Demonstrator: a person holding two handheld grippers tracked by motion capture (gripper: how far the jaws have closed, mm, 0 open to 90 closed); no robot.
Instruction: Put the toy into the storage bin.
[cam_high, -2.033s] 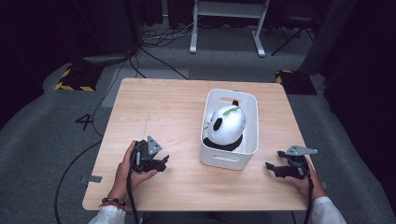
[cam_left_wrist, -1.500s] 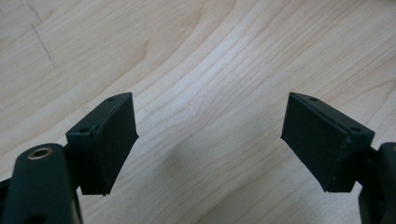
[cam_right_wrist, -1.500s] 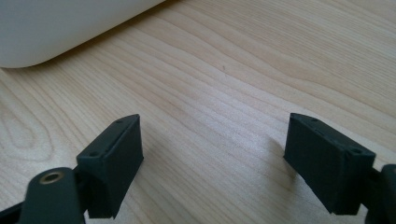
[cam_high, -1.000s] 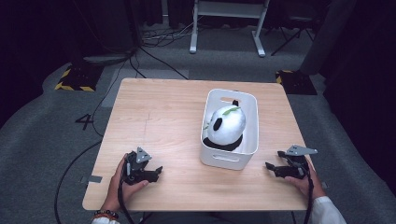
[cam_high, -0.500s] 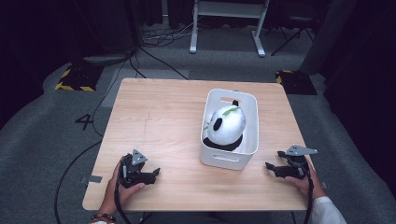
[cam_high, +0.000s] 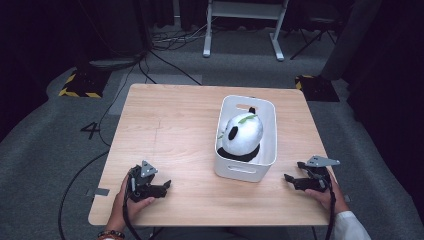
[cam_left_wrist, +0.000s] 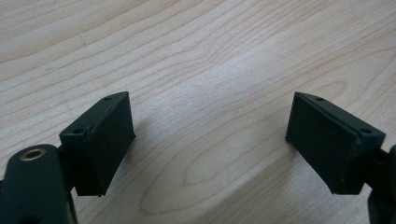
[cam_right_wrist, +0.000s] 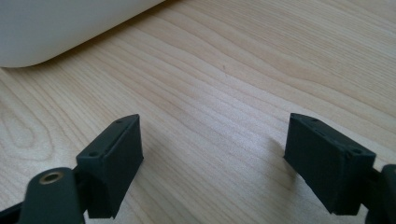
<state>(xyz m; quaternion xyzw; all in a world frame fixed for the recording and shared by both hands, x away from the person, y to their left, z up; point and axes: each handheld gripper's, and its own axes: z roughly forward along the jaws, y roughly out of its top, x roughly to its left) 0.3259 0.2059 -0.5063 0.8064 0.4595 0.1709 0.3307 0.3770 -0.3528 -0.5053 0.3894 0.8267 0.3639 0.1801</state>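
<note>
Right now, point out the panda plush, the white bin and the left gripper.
panda plush (cam_high: 243, 132), high view, on its white back.
white bin (cam_high: 241, 171), high view, on its near outer wall.
left gripper (cam_high: 166, 186), high view, between its open jaw tips.

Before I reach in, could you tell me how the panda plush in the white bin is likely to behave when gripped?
The panda plush looks soft and rounded, so it will probably squash and feel light. It fills much of the white bin, so it may drag the bin along.
</note>
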